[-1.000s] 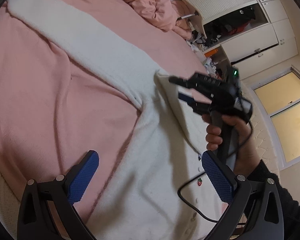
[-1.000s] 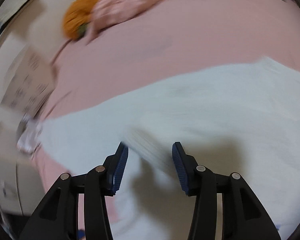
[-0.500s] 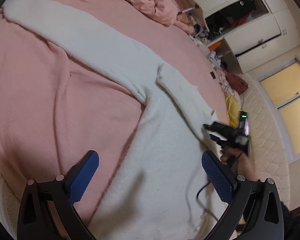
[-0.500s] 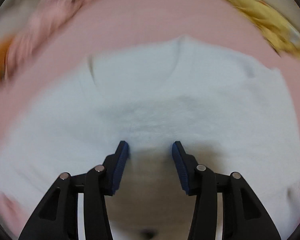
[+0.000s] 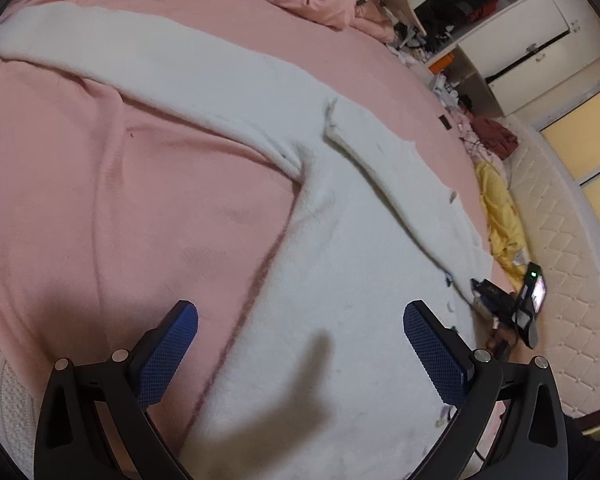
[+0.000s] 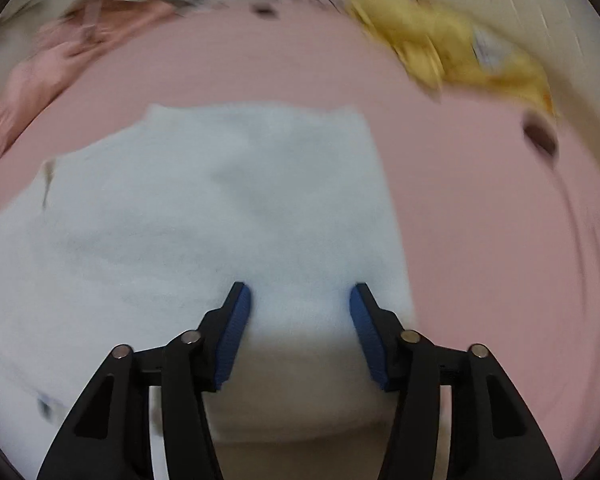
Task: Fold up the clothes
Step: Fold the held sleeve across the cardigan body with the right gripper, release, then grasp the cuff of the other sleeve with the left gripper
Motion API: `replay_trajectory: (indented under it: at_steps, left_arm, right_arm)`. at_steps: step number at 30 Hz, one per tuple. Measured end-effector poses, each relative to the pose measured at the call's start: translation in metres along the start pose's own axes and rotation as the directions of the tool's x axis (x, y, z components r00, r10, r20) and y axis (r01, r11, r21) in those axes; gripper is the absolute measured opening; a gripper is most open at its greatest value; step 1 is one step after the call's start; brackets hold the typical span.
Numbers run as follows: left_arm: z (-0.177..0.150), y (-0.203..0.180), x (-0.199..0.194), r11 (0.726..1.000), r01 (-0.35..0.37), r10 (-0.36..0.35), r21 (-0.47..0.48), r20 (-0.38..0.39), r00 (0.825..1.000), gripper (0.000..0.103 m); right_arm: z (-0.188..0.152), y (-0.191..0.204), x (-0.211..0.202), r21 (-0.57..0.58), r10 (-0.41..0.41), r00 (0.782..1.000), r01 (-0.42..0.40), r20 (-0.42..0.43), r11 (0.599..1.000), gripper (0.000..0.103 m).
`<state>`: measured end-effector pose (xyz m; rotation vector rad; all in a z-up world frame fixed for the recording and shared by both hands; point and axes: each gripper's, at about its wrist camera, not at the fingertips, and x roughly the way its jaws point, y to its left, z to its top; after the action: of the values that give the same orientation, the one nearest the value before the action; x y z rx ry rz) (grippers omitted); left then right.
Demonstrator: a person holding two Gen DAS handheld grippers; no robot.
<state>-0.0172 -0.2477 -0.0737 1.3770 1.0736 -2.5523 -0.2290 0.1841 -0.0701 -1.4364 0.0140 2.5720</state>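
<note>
Sweater (image 5: 340, 288) lies flat on pink bed (image 5: 120, 220), one sleeve (image 5: 140, 68) stretched out to far left edge. Left gripper (image 5: 300, 356) spread wide, empty, over body's left edge. Right gripper (image 6: 300, 332) parted, empty, near right hem; bare sheet beyond. Yellow cloth (image 6: 452, 52) at bed edge.

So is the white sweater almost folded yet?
Just started. One sleeve already lies folded across the white sweater. The other sleeve is spread out over the pink bed. Both hand-held grippers, left and right, hover open, holding nothing. That sleeve and the body folds remain.
</note>
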Motion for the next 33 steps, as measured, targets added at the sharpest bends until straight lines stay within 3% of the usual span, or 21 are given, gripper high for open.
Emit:
replay_trajectory:
  at_steps: [2,8,12,15,17,19,23,27,30,33]
  left_arm:
    - [-0.002,-0.006,-0.003,0.999,-0.012,0.011,0.032,0.013,1.000,0.103]
    - [-0.016,-0.040,0.000,0.975,-0.052,0.053,0.218,0.001,0.999,0.103]
    - [-0.028,-0.057,0.016,0.944,-0.075,0.099,0.322,-0.057,0.993,0.103]
    - [-0.028,-0.056,0.019,0.943,-0.098,0.123,0.318,-0.060,0.991,0.103]
    - [-0.027,-0.055,0.015,0.947,-0.103,0.124,0.304,-0.051,0.991,0.103]
    - [-0.028,-0.056,0.008,0.947,-0.111,0.127,0.300,-0.035,0.991,0.103]
    - [-0.033,-0.060,-0.007,0.955,-0.098,0.113,0.280,-0.039,0.993,0.103]
    - [-0.045,-0.066,-0.021,0.958,-0.085,0.107,0.273,-0.066,0.992,0.103]
    - [-0.063,-0.071,-0.033,0.961,-0.065,0.094,0.268,-0.098,0.991,0.103]
    - [-0.082,-0.082,-0.042,0.947,-0.066,0.102,0.316,-0.101,0.990,0.103]
  right_arm:
    - [0.000,0.003,-0.005,-0.068,-0.009,0.999,0.011,0.031,0.998,0.055]
    - [-0.029,0.003,-0.040,-0.108,0.107,0.992,-0.099,0.069,0.989,0.055]
    - [-0.035,0.004,-0.014,-0.121,0.099,0.995,-0.096,0.025,0.988,0.056]
    - [-0.026,0.008,-0.017,-0.094,0.098,0.994,-0.101,-0.038,0.990,0.057]
    - [-0.017,0.010,-0.040,-0.072,0.088,0.994,-0.092,-0.058,0.993,0.056]
    - [-0.011,0.004,-0.088,-0.033,0.086,0.996,-0.085,0.015,0.996,0.058]
    - [-0.023,0.006,-0.172,-0.051,0.064,0.998,-0.062,0.028,0.997,0.070]
    - [-0.063,0.008,-0.240,-0.058,0.103,0.993,-0.099,0.058,0.993,0.073]
    - [-0.103,0.008,-0.266,-0.035,0.120,0.992,-0.119,0.047,0.992,0.074]
    - [-0.146,0.016,-0.276,-0.061,0.107,0.994,-0.105,0.021,0.993,0.074]
